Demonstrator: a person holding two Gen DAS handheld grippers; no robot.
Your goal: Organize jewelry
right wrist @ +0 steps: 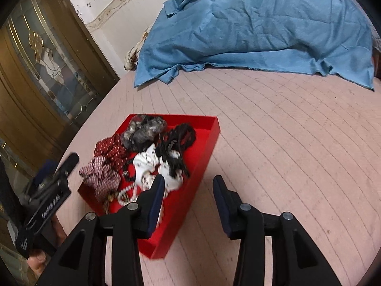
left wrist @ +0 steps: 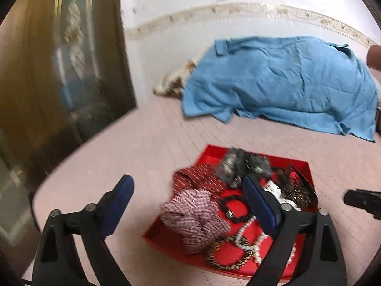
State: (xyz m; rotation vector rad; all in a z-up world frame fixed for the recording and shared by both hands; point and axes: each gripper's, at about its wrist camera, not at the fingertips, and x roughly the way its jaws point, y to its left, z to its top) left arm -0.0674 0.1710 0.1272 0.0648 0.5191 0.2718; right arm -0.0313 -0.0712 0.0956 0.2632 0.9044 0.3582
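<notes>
A red tray [left wrist: 209, 151] lies on the pink mattress and also shows in the right wrist view [right wrist: 212, 133]. It holds a grey furry scrunchie [left wrist: 240, 166], a red dotted scrunchie [left wrist: 200, 178], a pink checked scrunchie [left wrist: 193, 214], a black bead bracelet [left wrist: 234, 208], a pearl string [left wrist: 250, 238], a leopard hair band [left wrist: 223, 255], a white scrunchie [right wrist: 148, 164] and black hair ties [right wrist: 176, 138]. My left gripper [left wrist: 188, 190] is open and empty, hovering over the tray's left side. My right gripper [right wrist: 189, 186] is open and empty, just above the tray's near right edge.
A blue blanket [left wrist: 285, 83] covers a heap at the far side of the pink mattress [right wrist: 285, 143]. A brass-framed glass door [right wrist: 47, 71] stands to the left. The other gripper shows at the left edge of the right wrist view [right wrist: 47, 195].
</notes>
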